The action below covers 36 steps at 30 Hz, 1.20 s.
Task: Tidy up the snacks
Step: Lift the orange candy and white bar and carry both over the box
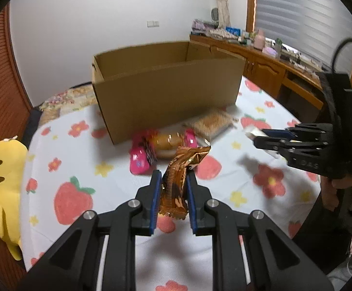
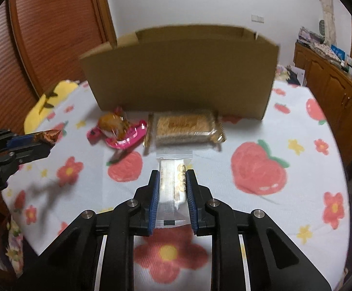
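Cardboard box (image 1: 166, 92), open-topped, stands at the far side of my strawberry-print sheet (image 1: 224, 194); two wrapped snacks lie before it; my left gripper (image 1: 173, 181) is clamped on a gold wrapper (image 1: 180, 169), my right gripper (image 2: 172, 181) on a clear biscuit packet (image 2: 172, 184); step in hand: carrying; next, I judge, lift both over the rim.

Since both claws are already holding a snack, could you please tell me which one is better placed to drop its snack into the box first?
Neither clearly. The left claw grips a gold wrapper, the right claw a white packet, both facing the cardboard box squarely. Right, marginally.
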{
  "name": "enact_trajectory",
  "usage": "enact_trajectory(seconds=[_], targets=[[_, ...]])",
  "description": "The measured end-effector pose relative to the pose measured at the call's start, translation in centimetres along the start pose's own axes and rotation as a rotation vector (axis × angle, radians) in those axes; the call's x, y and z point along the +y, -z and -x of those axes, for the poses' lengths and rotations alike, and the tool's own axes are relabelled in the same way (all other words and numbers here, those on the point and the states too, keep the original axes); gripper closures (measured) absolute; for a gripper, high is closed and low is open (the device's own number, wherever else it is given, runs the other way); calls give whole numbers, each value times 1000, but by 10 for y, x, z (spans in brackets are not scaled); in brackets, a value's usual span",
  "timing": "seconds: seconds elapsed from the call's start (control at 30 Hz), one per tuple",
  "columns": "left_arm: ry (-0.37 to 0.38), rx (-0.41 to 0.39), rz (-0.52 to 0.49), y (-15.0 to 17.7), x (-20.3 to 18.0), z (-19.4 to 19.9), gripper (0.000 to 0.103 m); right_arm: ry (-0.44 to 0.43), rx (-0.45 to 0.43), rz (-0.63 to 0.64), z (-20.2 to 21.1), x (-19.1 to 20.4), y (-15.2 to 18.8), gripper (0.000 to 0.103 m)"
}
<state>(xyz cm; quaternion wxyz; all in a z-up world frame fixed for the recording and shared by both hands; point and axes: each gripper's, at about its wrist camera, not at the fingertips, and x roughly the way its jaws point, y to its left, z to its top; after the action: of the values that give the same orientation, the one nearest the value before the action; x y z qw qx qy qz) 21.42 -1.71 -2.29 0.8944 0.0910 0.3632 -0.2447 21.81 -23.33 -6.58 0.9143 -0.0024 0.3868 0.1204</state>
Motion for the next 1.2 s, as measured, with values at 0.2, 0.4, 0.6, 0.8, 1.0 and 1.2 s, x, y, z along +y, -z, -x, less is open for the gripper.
enact_trajectory(seconds=[0.2,0.4,0.6,0.8,1.0,1.2], targets=[[-19,-55,21,-15,1,18,86,9,-47,23,34,-1,-3,84],[-51,-80,38,-26,2,26,86,1,-82,42,53,0,-5,84],[-68,-97,44,-31,-2,31,86,-22,-97,67,66,6,-4,84],[-76,-111,56,-41,-4,32,86,-44,-124,82,79,8,-12,84],[-80,-143,59,-58,-2,37,86,-69,-163,100,92,8,-32,84],[-77,-198,65,-89,9,45,86,-76,-204,151,101,13,-65,84]])
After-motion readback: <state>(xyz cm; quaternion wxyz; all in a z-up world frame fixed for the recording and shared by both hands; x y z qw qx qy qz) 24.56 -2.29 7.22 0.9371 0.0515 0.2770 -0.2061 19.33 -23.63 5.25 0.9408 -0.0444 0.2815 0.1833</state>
